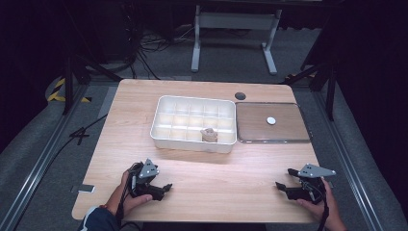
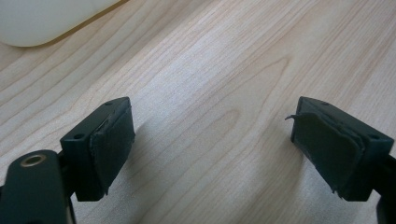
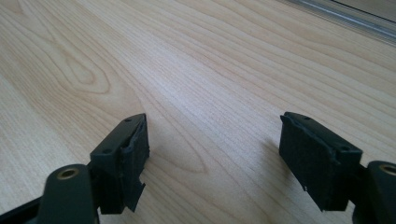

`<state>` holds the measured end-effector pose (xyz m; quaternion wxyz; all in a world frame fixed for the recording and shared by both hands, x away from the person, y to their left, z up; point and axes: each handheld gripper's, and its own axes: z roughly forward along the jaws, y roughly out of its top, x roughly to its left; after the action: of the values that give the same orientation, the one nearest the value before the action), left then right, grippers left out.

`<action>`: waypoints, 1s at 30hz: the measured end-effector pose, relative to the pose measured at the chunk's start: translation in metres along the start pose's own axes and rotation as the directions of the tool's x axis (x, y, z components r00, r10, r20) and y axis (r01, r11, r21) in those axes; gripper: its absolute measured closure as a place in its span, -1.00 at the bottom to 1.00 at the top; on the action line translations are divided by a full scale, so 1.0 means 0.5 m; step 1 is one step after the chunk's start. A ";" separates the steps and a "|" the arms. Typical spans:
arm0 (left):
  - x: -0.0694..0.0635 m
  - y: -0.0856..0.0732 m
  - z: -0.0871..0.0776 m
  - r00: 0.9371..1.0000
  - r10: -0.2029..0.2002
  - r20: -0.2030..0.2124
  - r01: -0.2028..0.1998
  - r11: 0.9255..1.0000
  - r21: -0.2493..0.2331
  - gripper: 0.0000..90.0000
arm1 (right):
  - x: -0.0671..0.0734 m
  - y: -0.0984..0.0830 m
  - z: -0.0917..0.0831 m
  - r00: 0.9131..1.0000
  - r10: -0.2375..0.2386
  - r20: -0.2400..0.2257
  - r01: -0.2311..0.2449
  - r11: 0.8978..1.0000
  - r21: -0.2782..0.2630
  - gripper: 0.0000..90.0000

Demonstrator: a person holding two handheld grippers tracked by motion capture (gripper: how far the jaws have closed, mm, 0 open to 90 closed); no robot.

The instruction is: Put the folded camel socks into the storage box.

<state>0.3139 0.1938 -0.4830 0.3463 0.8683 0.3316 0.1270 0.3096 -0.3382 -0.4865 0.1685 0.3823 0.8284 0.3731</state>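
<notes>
At the bottom of the high view I hold both tools low over the table point(image 1: 202, 173): the left gripper point(image 1: 166, 186) at lower left and the right gripper point(image 1: 279, 185) at lower right, well apart from each other. In the left gripper view the two black pads point(image 2: 111, 140) stand wide with only bare wood between them, and the right gripper view shows the same, so both are open and hold nothing. Farther up, near the middle of the frame, sits the white divided tray point(image 1: 159, 126), and in one compartment of its front row, right of centre, lies a small beige crumpled piece point(image 1: 209, 135). To me it looks light and soft, perhaps paper or cloth, so I judge it will yield under the pads and not slip much. I would take it from above at its raised middle, keeping clear of the thin walls. Right of the tray lies a flat clear-rimmed lid point(image 1: 293, 139) with a small white disc point(image 1: 271, 121) on it; this one looks stiff, thin and hard to pinch.
</notes>
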 end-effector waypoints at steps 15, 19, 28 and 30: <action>0.000 0.000 0.000 1.000 -0.002 0.000 0.002 1.000 0.000 -0.70 | 0.000 0.000 0.000 1.000 0.006 0.005 -0.006 1.000 0.002 -0.48; 0.001 0.001 0.001 1.000 0.003 -0.001 -0.003 1.000 0.002 -0.71 | 0.000 0.000 0.000 1.000 0.006 0.005 -0.006 1.000 0.002 -0.48; 0.000 0.001 0.002 1.000 -0.002 0.002 0.002 1.000 0.001 -0.71 | 0.000 0.000 0.000 1.000 0.006 0.006 -0.006 1.000 0.002 -0.48; 0.000 0.001 0.002 1.000 -0.003 0.002 0.003 1.000 0.000 -0.72 | 0.000 0.000 0.000 1.000 0.006 0.006 -0.006 1.000 0.002 -0.48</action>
<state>0.3148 0.1930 -0.4832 0.3467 0.8680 0.3327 0.1255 0.3096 -0.3380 -0.4866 0.1696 0.3859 0.8271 0.3718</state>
